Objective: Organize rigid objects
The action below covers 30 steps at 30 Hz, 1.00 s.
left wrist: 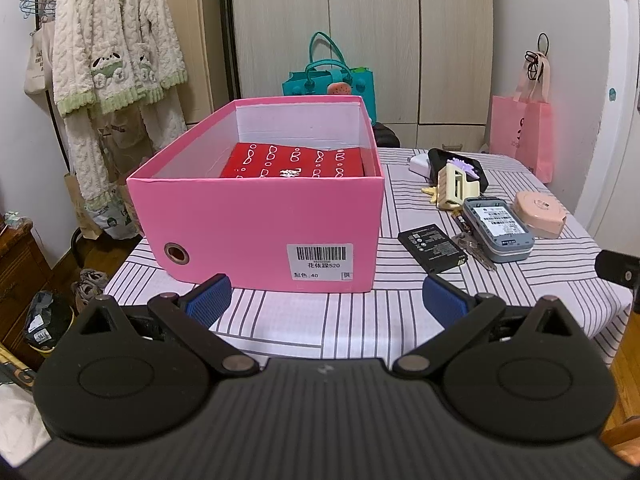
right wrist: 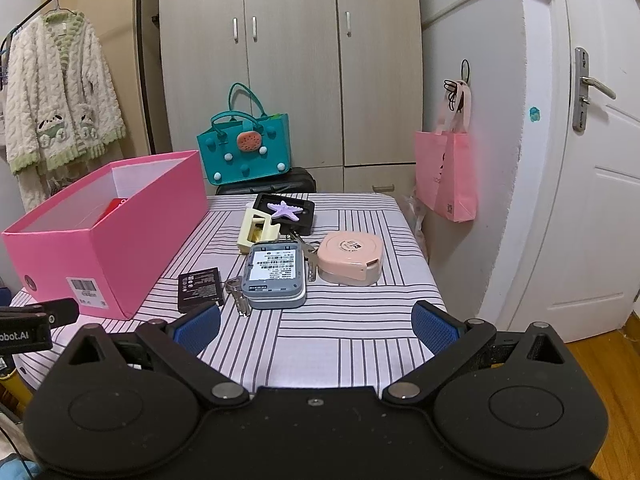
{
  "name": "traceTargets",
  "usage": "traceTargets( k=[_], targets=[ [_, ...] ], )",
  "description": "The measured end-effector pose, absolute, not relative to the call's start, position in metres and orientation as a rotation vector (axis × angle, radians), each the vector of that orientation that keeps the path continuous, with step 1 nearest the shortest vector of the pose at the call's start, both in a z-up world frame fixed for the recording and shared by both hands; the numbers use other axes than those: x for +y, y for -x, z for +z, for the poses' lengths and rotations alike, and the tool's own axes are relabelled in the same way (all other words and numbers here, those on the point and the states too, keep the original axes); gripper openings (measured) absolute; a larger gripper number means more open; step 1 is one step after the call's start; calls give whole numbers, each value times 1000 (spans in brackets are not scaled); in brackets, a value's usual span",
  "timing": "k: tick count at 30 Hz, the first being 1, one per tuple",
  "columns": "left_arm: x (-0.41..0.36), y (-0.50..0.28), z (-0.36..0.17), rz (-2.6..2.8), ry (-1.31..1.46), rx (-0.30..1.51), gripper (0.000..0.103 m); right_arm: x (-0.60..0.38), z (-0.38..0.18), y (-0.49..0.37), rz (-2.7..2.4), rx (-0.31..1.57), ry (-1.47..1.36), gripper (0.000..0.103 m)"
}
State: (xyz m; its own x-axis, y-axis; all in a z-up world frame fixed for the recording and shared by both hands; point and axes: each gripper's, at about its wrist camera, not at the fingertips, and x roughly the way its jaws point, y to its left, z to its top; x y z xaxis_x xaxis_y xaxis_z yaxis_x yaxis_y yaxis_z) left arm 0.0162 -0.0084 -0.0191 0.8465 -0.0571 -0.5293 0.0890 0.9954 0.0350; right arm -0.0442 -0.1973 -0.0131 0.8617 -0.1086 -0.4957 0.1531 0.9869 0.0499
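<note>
A pink box (left wrist: 256, 216) stands open on the striped table (left wrist: 320, 320) and holds a red case (left wrist: 296, 162). To its right lie a black battery (left wrist: 432, 248), a grey-blue device (left wrist: 498, 232), keys (left wrist: 478, 250), a cream clip (left wrist: 454, 188), a pink round case (left wrist: 540, 212) and a black tray with a purple starfish (left wrist: 460, 164). My left gripper (left wrist: 326, 300) is open and empty just before the box. My right gripper (right wrist: 316, 330) is open and empty, in front of the device (right wrist: 276, 274), battery (right wrist: 200, 288) and pink case (right wrist: 352, 258); the box (right wrist: 108, 248) is at its left.
A teal bag (right wrist: 244, 148) stands on a black case behind the table. A pink bag (right wrist: 448, 172) hangs on the wall at the right, beside a white door (right wrist: 592, 200). Clothes (left wrist: 112, 60) hang at the left. The left gripper's tip (right wrist: 36, 320) shows at the right view's left edge.
</note>
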Motion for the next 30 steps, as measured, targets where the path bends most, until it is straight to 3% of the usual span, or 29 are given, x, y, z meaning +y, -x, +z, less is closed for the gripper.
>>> traceTargets(
  k=[30],
  targets=[
    [-6, -30, -27, -135, 20, 609, 103, -196, -22, 31, -115, 549, -75, 103]
  ],
)
